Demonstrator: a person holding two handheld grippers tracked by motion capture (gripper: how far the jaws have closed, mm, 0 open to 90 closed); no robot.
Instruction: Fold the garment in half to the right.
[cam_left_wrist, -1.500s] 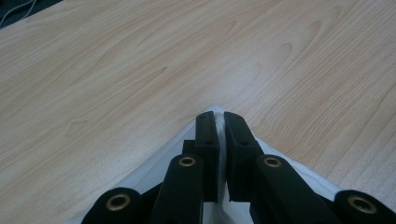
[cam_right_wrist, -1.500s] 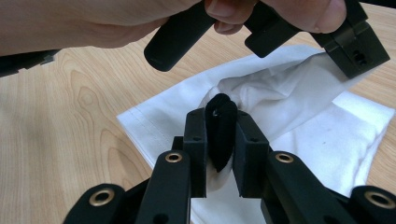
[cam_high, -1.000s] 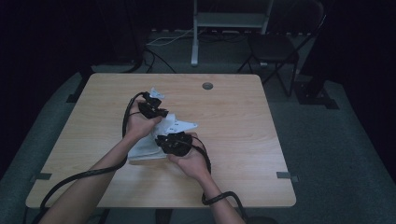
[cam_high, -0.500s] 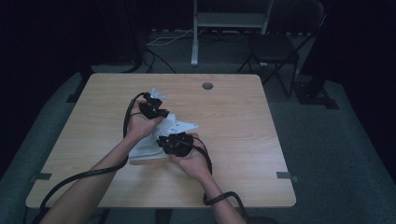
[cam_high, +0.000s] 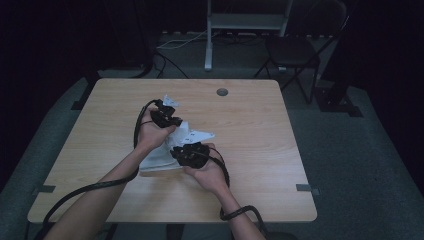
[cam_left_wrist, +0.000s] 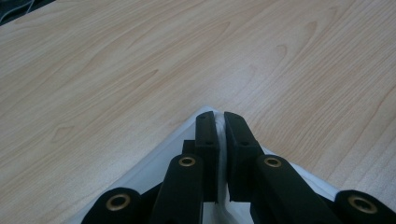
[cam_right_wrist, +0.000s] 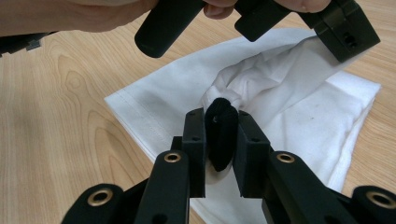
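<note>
Folding of a white cloth (cam_high: 159, 159) judged roughly at its middle, with no neat shape reached. Found the cloth on the table (cam_high: 260, 130), a little toward 9 o'clock of the centre, its lower part lying flat in a doubled layer and its upper part drawn up and rumpled toward 12 o'clock. Saw the left gripper (cam_high: 167, 119) at about 12 o'clock of the cloth, jaws clenched on a thin white corner; in the left gripper view, noted the two pads pressed nearly together with the hem caught between them and bare wood beyond. Saw the right gripper (cam_high: 192, 152) at about 4 o'clock of the cloth, close beside the other hand, jaws clamped on a dark soft piece (cam_right_wrist: 221, 135) sitting against a bunched knot of white fabric; could not tell what that piece was, nor whether it was sewn to the cloth. Counted as done: cloth laid out, one flat layer with a stitched edge showing at 9 o'clock in the right gripper view, both ends gripped. Counted as left: pulling out the bunched middle, carrying the lifted part over the flat part, lining up edges and corners, smoothing down, letting go. Judged the knot near the right jaws the main hindrance, likely to drag the flat layer askew if pulled hard.
</note>
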